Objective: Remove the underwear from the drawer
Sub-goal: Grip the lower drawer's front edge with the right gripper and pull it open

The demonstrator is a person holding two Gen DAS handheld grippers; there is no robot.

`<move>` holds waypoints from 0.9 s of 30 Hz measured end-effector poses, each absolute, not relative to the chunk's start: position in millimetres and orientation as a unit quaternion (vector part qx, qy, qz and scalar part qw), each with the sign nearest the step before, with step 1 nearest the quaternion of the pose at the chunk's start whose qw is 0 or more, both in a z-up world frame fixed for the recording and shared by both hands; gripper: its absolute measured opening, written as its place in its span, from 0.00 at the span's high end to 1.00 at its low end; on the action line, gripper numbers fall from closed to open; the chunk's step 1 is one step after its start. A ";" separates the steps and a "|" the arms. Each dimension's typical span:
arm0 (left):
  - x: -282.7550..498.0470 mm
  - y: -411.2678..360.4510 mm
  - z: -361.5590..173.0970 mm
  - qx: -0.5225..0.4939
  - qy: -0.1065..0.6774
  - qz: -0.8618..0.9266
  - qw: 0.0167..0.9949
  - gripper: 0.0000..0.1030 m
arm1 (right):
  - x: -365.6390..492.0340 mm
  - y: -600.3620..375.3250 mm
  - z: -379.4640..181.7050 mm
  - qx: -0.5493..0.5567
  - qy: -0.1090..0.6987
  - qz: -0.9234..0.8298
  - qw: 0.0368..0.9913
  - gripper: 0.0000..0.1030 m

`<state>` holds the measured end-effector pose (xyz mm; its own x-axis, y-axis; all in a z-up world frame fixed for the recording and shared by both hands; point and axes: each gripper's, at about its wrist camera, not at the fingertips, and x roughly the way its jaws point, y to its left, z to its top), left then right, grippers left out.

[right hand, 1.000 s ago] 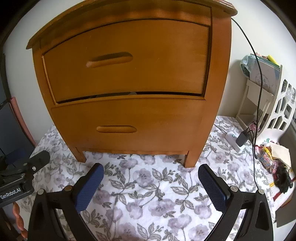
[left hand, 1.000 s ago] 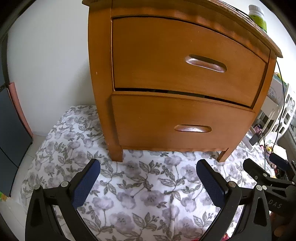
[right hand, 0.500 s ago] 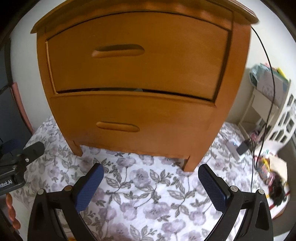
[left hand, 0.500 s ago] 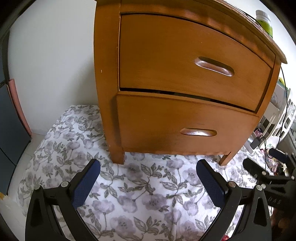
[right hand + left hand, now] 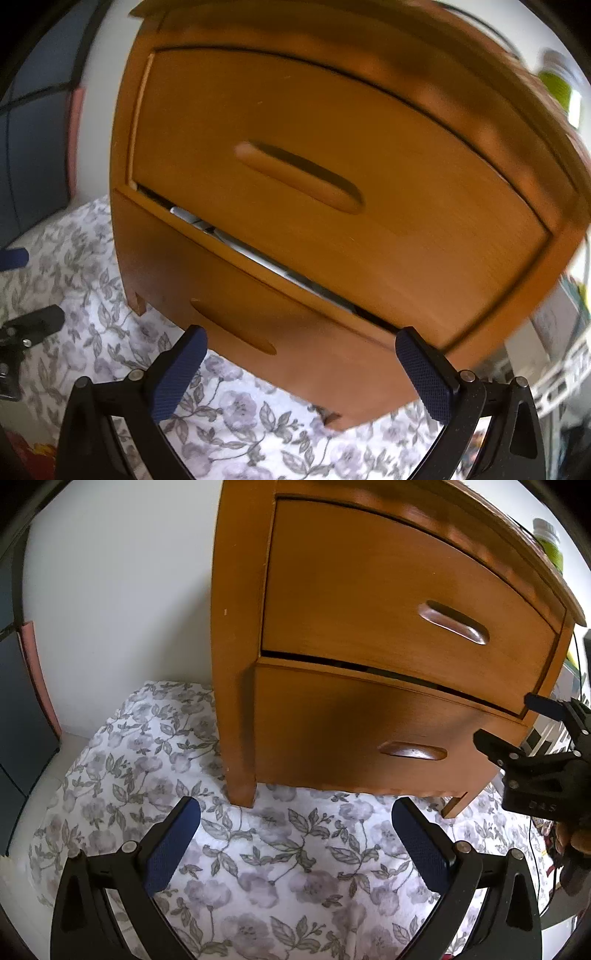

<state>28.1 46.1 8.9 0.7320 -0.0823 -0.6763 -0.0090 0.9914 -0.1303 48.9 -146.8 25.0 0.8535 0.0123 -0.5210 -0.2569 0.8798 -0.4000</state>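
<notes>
Facing a wooden nightstand (image 5: 369,672) with two drawers, standing on a flowered sheet (image 5: 280,864) against a white wall (image 5: 122,583).

Upper drawer (image 5: 332,177): shut or nearly so, curved front, carved grip (image 5: 299,177) at centre. Narrow dark gap along its lower edge, with something pale and grey showing through in the right wrist view; too little visible to name.

Lower drawer (image 5: 354,738): shut, same carved grip (image 5: 412,751).

Underwear: not visible; both drawer fronts closed over the contents.

Left gripper (image 5: 295,834): fingers spread wide, blue pads (image 5: 170,845) bare, nothing between them, low over the sheet, well short of the nightstand foot.

Right gripper (image 5: 301,369): fingers likewise spread and holding nothing, raised close to the drawer fronts, tips level with the gap between the two drawers. Tilted view, blurred at the edges.

Green bottle (image 5: 550,541) on the nightstand top, far right corner.

Black cable (image 5: 576,653) hanging down the right side.
</notes>
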 end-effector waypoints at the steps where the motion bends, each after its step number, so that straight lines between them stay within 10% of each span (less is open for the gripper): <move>1: 29.1 47.5 7.9 -0.065 0.367 -0.020 0.928 0.00 | 53.1 -143.9 23.1 -0.244 0.261 0.072 0.931 0.00; 27: 40.9 59.6 -21.2 -0.087 0.395 -0.035 0.914 0.00 | 96.0 -106.0 -25.0 -0.357 0.270 0.061 0.892 0.18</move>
<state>40.9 59.6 -21.2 0.6851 -0.1333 -0.7162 -0.0048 0.9823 -0.1874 96.0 -106.0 -25.0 0.8472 -0.0843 -0.5245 -0.3007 0.7377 -0.6045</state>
